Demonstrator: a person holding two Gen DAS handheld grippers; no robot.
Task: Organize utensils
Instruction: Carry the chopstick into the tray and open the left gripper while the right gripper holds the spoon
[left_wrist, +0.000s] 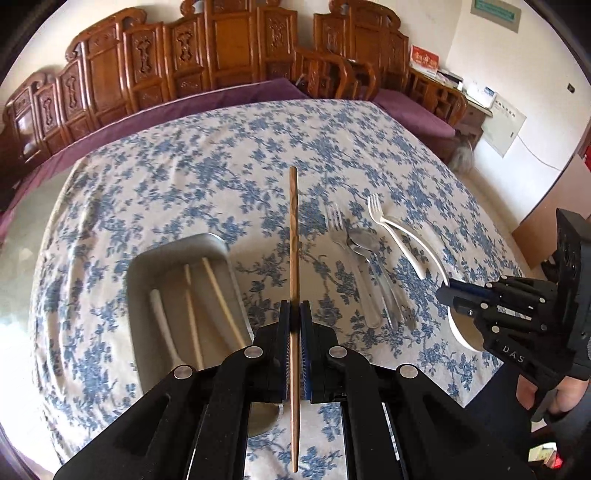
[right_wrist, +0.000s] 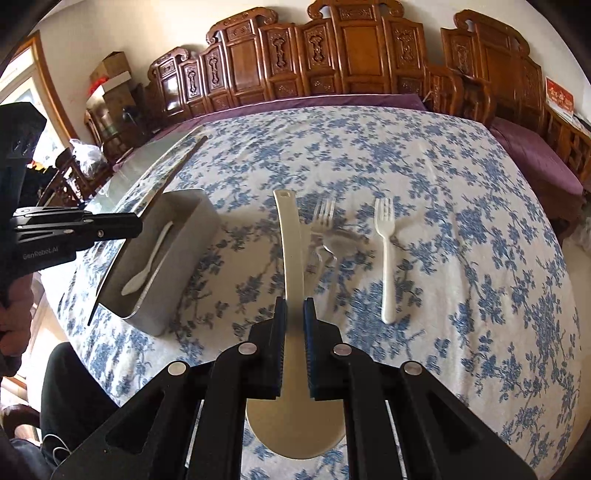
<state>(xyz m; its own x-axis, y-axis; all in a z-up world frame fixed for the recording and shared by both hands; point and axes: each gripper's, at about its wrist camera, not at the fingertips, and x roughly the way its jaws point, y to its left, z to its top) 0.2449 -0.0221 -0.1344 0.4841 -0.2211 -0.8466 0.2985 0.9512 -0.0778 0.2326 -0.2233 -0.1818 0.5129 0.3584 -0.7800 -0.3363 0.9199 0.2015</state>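
Left gripper (left_wrist: 294, 306) clamped on brown chopstick (left_wrist: 294, 236), lifted off the cloth, likely headed for metal tray (left_wrist: 177, 251) beside it. Right gripper (right_wrist: 294, 310) pinches cream spoon (right_wrist: 290, 236) by the handle, bowl hanging toward camera, clear of the loose forks (right_wrist: 385, 254).

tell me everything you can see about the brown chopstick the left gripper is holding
The brown chopstick is a single thin wooden-looking stick, dark brown. The left gripper is shut on it, its blue pads clamping it partway along, so one end sticks out ahead of the jaws and the other runs back beneath them. It is held in the air above the flowered tablecloth, beside the metal tray.
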